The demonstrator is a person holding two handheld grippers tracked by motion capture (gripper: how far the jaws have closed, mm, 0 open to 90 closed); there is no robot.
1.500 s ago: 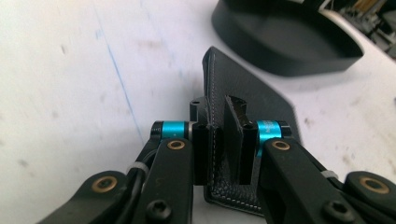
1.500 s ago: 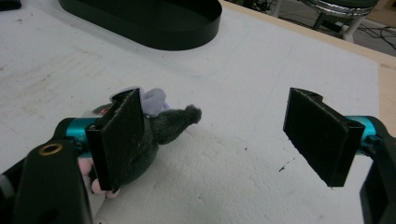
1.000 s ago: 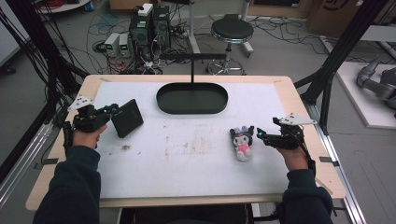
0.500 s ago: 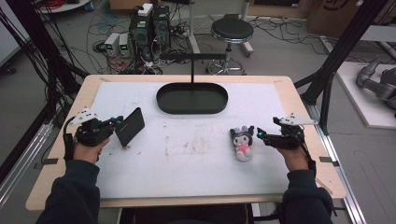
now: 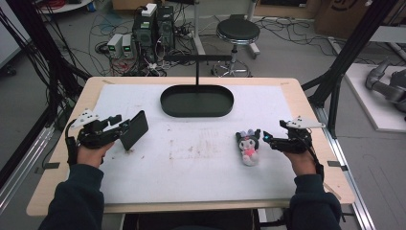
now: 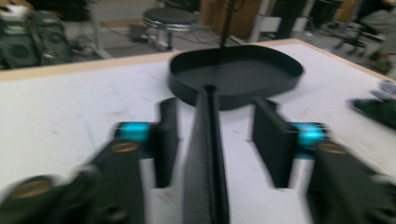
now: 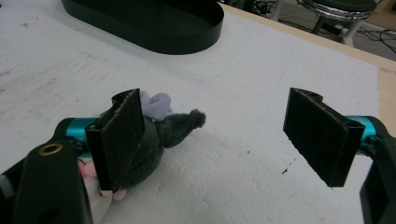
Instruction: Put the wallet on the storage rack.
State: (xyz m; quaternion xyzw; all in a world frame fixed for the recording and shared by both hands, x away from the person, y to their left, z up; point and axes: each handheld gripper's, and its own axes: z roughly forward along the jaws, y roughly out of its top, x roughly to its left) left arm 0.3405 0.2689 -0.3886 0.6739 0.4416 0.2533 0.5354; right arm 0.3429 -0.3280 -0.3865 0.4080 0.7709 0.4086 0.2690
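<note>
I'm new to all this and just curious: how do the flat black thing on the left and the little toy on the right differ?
The black card is thin, stiff and plain; the plush doll is soft, rounded, dark with pink. The card stands on edge between the left gripper fingers; the doll lies flat on the white mat, beside the open right gripper. Both sit nearer than the black tray.

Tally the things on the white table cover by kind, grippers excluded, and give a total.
Black oval tray: 1
Flat black plate at the left gripper: 1
Plush toy: 1
Total: 3
</note>
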